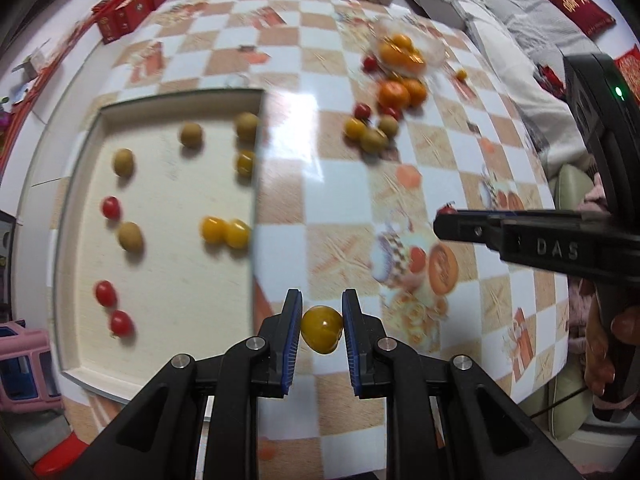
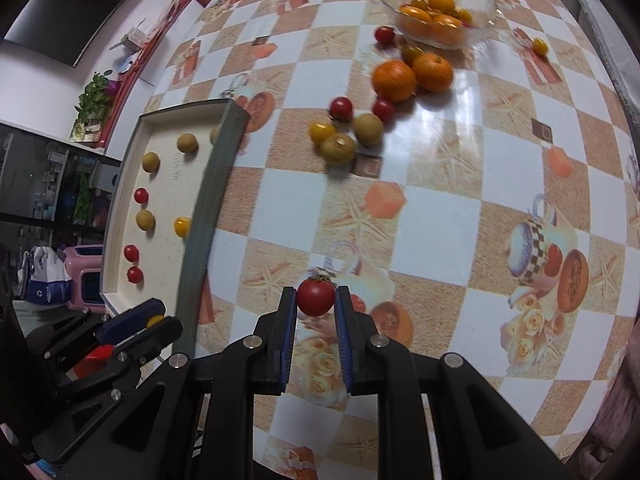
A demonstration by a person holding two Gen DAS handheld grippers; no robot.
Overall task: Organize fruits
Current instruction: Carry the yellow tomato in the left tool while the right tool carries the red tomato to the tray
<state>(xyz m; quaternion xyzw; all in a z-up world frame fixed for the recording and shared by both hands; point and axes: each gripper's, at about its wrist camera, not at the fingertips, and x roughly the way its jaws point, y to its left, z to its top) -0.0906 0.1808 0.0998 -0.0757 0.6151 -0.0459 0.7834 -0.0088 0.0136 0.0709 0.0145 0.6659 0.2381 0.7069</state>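
Left wrist view: left gripper (image 1: 322, 330) fingers clenched on a small glossy yellow cherry tomato (image 1: 322, 329), held over the checkered bench (image 1: 360, 200) just right of the shallow cream tray (image 1: 160, 184); carry it over the tray wall beside the yellow pair before releasing. Right gripper (image 2: 316, 300) fingers grasp a round red cherry tomato (image 2: 315, 295); it belongs with the reds.
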